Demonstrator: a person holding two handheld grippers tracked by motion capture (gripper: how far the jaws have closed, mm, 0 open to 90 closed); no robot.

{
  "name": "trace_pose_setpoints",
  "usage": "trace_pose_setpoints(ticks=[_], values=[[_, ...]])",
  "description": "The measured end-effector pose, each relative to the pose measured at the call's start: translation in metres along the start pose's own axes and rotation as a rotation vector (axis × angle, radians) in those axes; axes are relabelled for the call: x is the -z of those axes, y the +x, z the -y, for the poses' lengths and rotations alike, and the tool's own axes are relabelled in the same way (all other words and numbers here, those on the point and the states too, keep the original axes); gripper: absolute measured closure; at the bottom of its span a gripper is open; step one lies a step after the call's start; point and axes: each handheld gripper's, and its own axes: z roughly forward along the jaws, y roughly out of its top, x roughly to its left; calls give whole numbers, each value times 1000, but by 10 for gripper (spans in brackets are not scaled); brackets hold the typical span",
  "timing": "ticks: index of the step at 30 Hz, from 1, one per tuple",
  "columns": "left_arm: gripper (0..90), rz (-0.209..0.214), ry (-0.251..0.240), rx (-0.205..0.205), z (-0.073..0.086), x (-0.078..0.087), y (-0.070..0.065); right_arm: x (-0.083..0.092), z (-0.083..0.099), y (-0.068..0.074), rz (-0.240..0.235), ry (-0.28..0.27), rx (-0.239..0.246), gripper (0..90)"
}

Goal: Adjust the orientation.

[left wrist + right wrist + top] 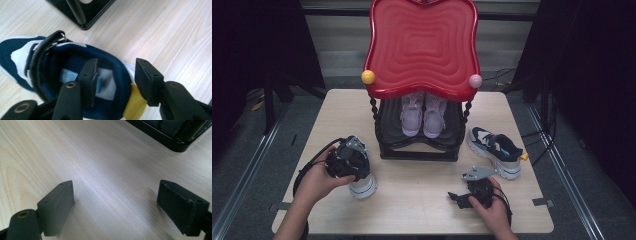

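A navy and white sneaker stands on the table at the front left, under my left gripper. In the left gripper view the left gripper straddles the heel collar of this sneaker. One jaw is inside the shoe opening and the other is outside the heel, beside the yellow pull tab. Neither pad presses on the collar. Its mate, a second navy sneaker, lies at the right of the table. My right gripper rests low at the front right, open over bare wood.
A shoe rack with a red wavy top and a black lower shelf stands at the table's back middle, and a pair of pink shoes sits on the shelf. Its black base shows as a corner and an edge. A wooden table.
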Motion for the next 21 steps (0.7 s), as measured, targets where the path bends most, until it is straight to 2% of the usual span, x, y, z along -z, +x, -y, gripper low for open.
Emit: trace_pose_setpoints(ticks=[1, 6, 9, 10, 12, 14, 17, 19, 20, 21], values=[[515, -1, 10, 0, -1, 0, 1, 0, 0, 0, 0, 0, 0, 138], [473, 64, 96, -29, -6, -3, 6, 0, 0, 0, 0, 0, 0, 138], [464, 89, 129, -88, -9, -3, 6, 0, 0, 0, 0, 0, 0, 138], [463, 99, 131, -95, -10, -2, 6, 0, 0, 0, 0, 0, 0, 138], [463, 103, 130, -95, -10, 0, 7, 0, 0, 0, 0, 0, 0, 138], [464, 110, 164, -109, -10, 0, 7, 0, 0, 0, 0, 0, 0, 138], [460, 122, 185, -118, -7, -3, 7, 0, 0, 0, 0, 0, 0, 138], [462, 124, 203, -149, -6, -5, 6, 0, 0, 0, 0, 0, 0, 137], [463, 124, 196, -152, -6, -6, 6, 0, 0, 0, 0, 0, 0, 138], [464, 123, 208, -154, -6, -7, 5, 0, 0, 0, 0, 0, 0, 138]])
